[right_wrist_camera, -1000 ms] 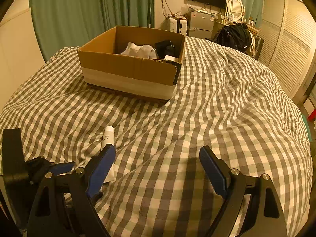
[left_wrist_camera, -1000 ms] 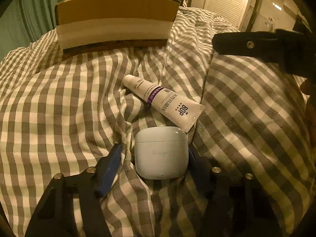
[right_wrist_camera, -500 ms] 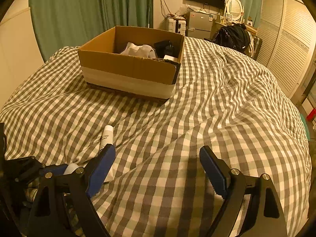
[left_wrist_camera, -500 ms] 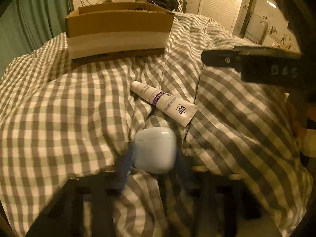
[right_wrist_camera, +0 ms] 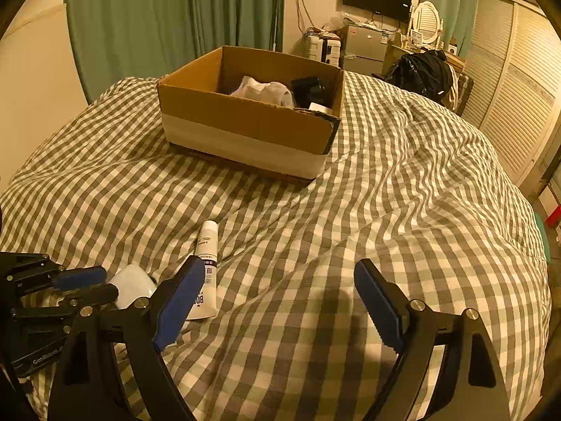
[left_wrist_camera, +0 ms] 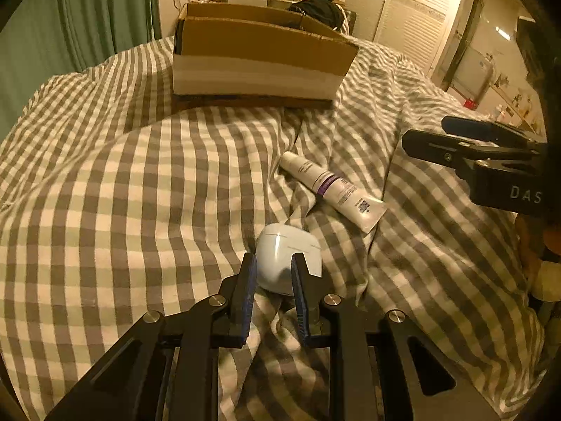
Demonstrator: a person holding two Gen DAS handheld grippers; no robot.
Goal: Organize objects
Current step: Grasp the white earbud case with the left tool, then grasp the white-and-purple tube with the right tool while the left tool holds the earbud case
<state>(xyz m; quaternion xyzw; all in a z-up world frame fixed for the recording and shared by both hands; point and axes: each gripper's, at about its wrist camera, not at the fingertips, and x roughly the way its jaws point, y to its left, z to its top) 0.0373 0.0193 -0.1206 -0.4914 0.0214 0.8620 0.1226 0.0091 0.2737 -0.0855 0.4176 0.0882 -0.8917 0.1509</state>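
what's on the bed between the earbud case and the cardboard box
The white tube, then bare checked bedspread up to the cardboard box; left wrist view shows it, past the earbud case.

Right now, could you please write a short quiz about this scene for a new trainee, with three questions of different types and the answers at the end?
1. True or false: the left gripper has its jaws closed on the white earbud case.
2. Multiple choice: where does the white tube lie? A) inside the cardboard box; B) on the checked bedcover; C) in the right gripper.
3. Fill in: the jaws of the right gripper stand ____ with nothing between them.

Key: 1 true; 2 B; 3 open.
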